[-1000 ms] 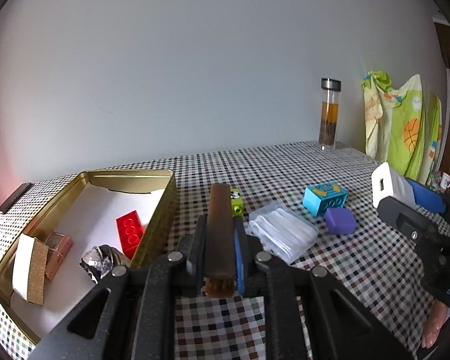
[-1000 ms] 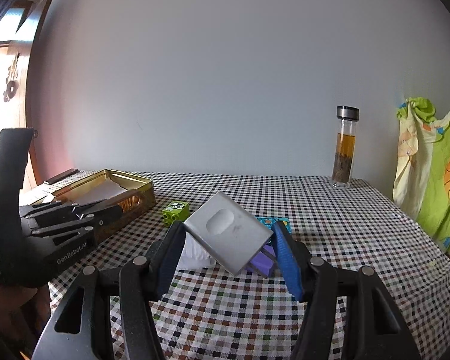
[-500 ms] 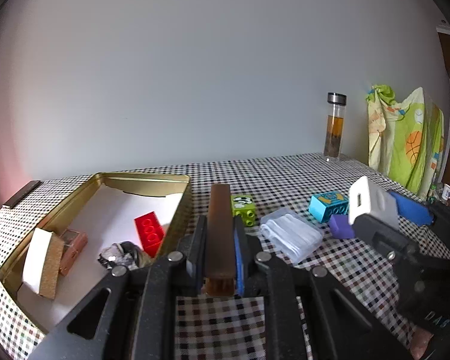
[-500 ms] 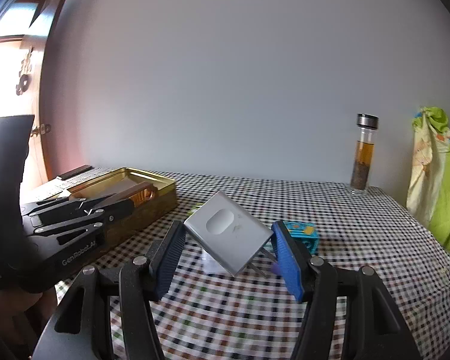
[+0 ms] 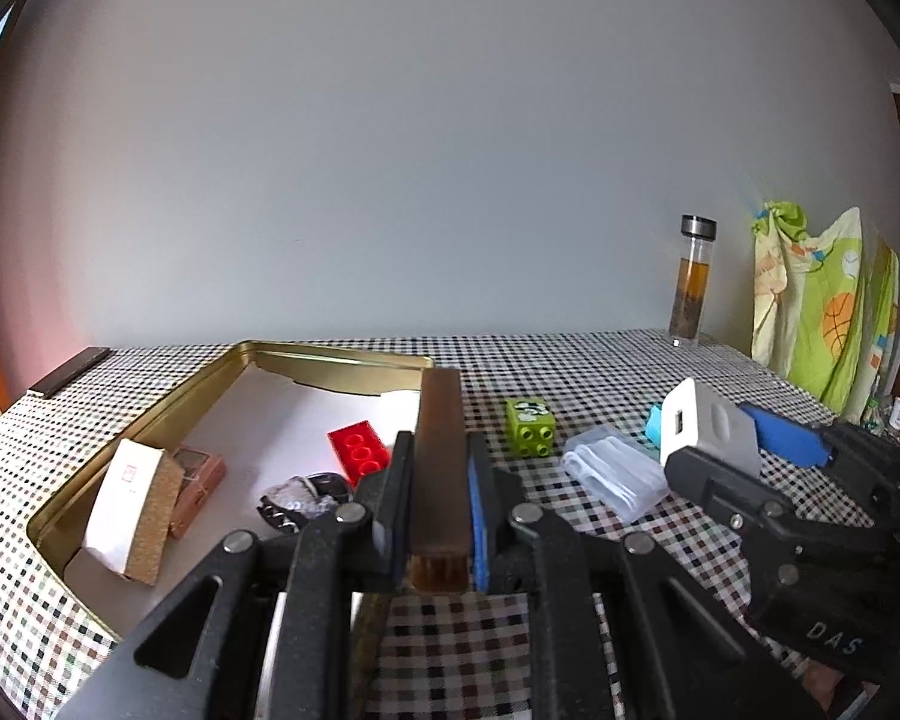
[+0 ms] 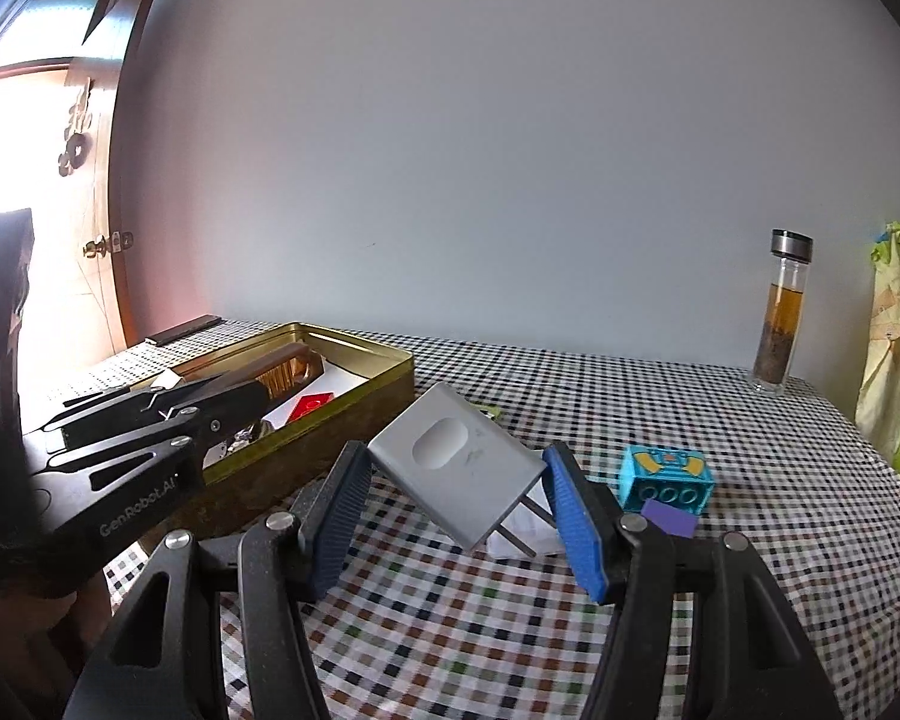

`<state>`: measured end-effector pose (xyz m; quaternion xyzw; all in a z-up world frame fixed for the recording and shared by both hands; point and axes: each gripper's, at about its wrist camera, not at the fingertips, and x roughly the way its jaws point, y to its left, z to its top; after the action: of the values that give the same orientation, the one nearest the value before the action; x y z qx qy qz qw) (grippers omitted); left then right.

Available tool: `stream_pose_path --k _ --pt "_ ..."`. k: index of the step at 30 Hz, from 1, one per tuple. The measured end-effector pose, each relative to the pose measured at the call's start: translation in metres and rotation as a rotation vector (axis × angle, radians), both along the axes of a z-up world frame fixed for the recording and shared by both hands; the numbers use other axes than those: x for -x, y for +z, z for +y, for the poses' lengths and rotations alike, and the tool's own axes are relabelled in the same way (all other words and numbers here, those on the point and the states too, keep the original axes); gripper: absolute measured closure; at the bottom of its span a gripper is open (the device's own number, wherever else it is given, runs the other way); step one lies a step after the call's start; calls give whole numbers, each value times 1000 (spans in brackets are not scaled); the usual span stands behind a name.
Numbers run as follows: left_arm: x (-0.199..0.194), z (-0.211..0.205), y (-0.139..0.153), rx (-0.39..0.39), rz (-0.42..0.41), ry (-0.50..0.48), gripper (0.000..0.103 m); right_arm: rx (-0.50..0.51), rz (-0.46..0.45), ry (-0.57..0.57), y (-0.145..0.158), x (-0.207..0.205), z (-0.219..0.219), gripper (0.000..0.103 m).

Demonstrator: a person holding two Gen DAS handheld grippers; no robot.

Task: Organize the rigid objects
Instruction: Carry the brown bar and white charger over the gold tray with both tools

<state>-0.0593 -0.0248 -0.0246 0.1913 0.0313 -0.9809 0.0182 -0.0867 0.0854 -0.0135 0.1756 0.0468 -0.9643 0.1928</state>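
Note:
My left gripper point(image 5: 441, 438) is shut on a long brown wooden brush point(image 5: 441, 480), which points forward over the right wall of a gold tin point(image 5: 174, 414). In the right wrist view the same brush point(image 6: 282, 367) hangs over the tin point(image 6: 354, 408). My right gripper point(image 6: 455, 456) is shut on a grey-white plug adapter point(image 6: 462, 474), tilted with its prongs pointing down to the right, above the checked cloth. Seen from the left wrist, the adapter point(image 5: 699, 426) is right of the tin. Inside the tin lie a red brick point(image 5: 360, 450), a cork-sided block point(image 5: 132, 510), a pink box point(image 5: 201, 483) and a shiny crumpled piece point(image 5: 297, 501).
On the cloth right of the tin are a green brick point(image 5: 531, 426), a clear plastic case point(image 5: 615, 474), a cyan brick point(image 6: 666, 477) and a purple piece point(image 6: 669, 519). A glass bottle point(image 6: 780, 312) stands at the back right. A green printed cloth point(image 5: 822, 312) hangs beyond the table.
Both grippers have moved left towards the tin with their loads. The brush tip now overlaps the tin's right wall. The adapter has come nearer the tin.

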Motion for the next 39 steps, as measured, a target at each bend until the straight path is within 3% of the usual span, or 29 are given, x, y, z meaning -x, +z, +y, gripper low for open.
stream_pose_path --k 19,25,32,39 --pt "-25 -54 12 -19 0 97 90 -20 -46 112 2 19 -38 41" --pt "-21 -83 5 -43 -60 148 90 -11 -43 164 16 23 -55 41" --pt "-8 -96 0 -60 -120 138 90 -32 -46 224 25 33 -83 41" --pt "6 -99 -4 -43 -172 144 90 -24 -114 272 23 61 -109 41"
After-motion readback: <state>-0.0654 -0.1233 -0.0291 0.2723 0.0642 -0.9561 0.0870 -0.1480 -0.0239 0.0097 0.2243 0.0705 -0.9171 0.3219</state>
